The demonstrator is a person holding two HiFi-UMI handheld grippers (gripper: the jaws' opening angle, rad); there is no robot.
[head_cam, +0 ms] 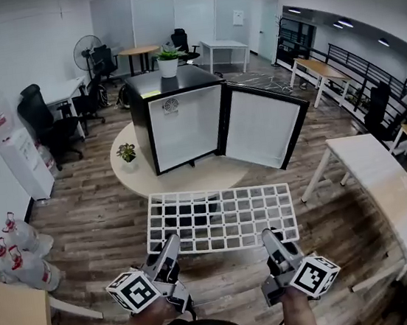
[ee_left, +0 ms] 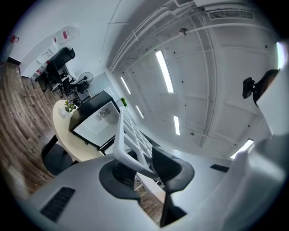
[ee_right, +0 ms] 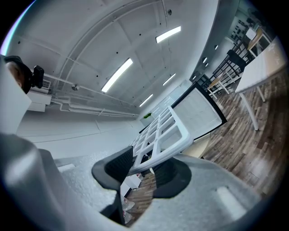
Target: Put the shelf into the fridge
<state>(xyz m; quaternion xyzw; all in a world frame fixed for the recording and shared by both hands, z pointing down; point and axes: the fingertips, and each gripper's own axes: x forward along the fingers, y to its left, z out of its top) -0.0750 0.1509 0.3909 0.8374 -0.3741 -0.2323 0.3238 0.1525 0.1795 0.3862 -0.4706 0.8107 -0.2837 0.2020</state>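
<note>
The shelf is a white grid with lots of square holes. It is up in the air, held flat in front of the person, and it is not in the fridge yet. On the left, the left gripper pinches the near edge of the shelf close to its left corner. In the left gripper view the white bar sits tight between the two dark pads. Past the shelf is a round table, and on it stands the black fridge with a potted plant on top. The fridge door hangs wide open to the right, so the white inside shows, and it looks bare. On the right, the right gripper bites the near edge close to the right corner in the same way, with the bar squeezed between its pads. So the picking-up part looks done, and the door is open and ready. What is left, I think, is to carry the shelf forward over the table, line it up with the opening, slide it in straight, and let go.
</note>
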